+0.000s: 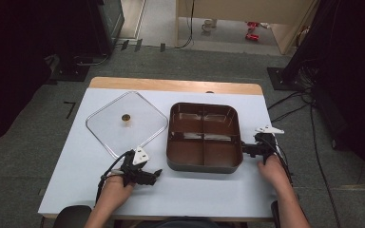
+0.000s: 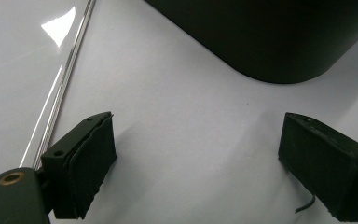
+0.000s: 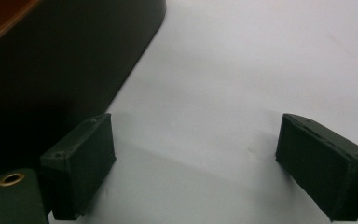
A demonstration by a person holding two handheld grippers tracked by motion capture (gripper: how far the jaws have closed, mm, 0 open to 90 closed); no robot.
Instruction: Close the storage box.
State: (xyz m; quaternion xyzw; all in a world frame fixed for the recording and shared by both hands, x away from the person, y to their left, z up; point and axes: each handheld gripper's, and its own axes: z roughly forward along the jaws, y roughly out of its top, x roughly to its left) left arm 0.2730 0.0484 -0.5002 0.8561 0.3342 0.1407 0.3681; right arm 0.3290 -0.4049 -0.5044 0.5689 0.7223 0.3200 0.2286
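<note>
Both sets of jaws wide open, nothing held. Left gripper (image 1: 155, 174) just short of brown tray (image 1: 204, 164) near corner, clear lid (image 1: 105, 129) at its left. Right gripper (image 1: 245, 150) beside tray's right wall. Better: square up, close evenly on walls.

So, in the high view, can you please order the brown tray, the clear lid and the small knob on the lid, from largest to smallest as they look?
1 and 2. The brown tray and the clear lid look about alike, so I would not rank them.
3. The knob is clearly the smallest.
</note>
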